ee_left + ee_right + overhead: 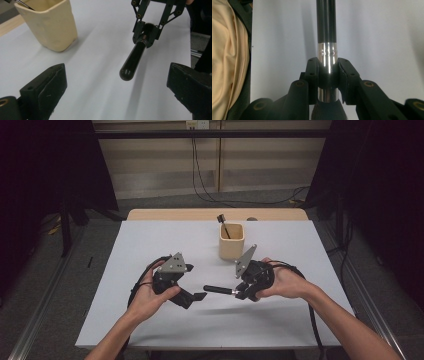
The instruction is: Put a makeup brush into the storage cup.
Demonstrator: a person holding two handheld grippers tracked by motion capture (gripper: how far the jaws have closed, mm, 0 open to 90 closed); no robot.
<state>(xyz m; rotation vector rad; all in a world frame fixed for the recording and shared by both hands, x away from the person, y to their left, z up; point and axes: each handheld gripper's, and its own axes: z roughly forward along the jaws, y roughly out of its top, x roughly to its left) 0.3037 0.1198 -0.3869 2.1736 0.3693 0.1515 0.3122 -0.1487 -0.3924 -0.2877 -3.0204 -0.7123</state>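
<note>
Right gripper (pixel 240 292) jaws clamped on brush (pixel 218 290) metal collar, left gripper (pixel 197 296) jaws wide apart, holding nothing

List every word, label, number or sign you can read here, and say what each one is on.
No text can be read for certain.
Small embossed marks on the silver ferrule of the black-handled brush, held in the right gripper: too blurred by glare to read.
Beige cup: no lettering.
White table: no lettering.
Left gripper and its grey plate: no markings.
</note>
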